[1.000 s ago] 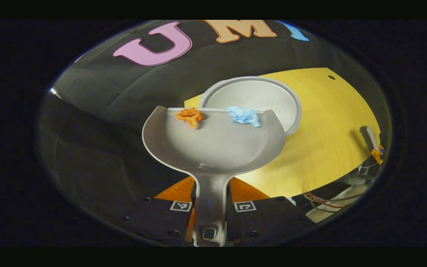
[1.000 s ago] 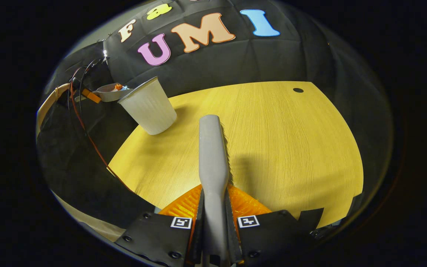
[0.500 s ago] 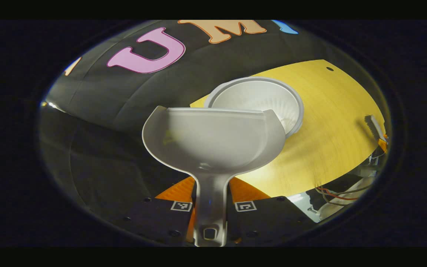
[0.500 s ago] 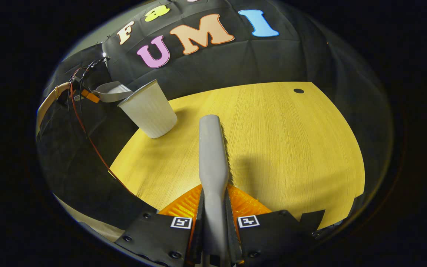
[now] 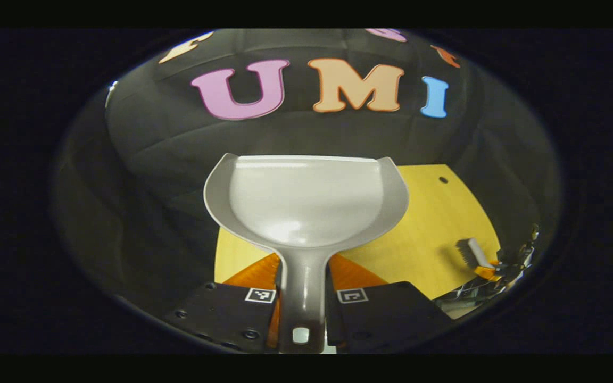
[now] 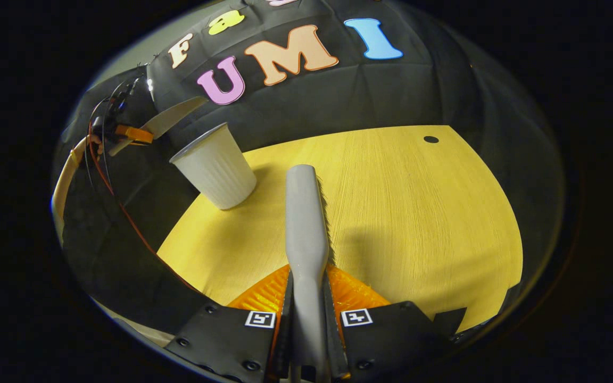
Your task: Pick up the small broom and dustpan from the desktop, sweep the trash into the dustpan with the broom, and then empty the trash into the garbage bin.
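A yellow wood-grained surface (image 6: pixel 402 213) was seen in the right gripper view, with fine lines of grain running away from the camera. A small dark round hole (image 6: pixel 431 139) was cut near its far right corner. Its far edge was met by the black cloth wall (image 6: pixel 338 96) of the booth, which was creased into soft folds. At the far left, red and black cables (image 6: pixel 105 175) were strung in loops down past the surface's near left edge. In the left gripper view the same surface (image 5: pixel 434 229) was shown lower right, with the hole (image 5: pixel 443 180) near its far edge.
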A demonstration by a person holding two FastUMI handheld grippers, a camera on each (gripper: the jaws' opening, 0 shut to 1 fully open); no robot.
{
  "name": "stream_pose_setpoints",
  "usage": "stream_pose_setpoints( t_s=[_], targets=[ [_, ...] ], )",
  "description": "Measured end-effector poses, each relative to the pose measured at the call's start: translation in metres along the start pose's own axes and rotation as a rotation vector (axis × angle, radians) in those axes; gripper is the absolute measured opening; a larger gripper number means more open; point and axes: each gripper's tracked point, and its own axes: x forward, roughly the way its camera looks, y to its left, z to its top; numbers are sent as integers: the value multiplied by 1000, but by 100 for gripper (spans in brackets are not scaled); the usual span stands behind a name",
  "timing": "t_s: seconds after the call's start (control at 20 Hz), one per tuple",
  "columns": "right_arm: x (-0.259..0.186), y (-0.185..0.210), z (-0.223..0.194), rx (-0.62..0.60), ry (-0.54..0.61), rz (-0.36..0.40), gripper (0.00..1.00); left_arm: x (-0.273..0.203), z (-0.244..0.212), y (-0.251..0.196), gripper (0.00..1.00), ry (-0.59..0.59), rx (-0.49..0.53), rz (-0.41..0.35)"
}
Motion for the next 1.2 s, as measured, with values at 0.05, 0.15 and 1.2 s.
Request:
stream_pose_setpoints(
  t_s=[0.05, 0.15, 1.2],
  targets=[
    [-5, -3, 0, 18, -15, -2, 31, -9, 0, -17, 27, -30, 15, -39],
    [-17, -12, -1, 56, -42, -5, 31, -20, 4, -57, 28, -82, 34, -135],
    [45, -19, -82, 106, 72, -185, 31, 94, -274, -197, 29, 251, -115, -144]
  ],
)
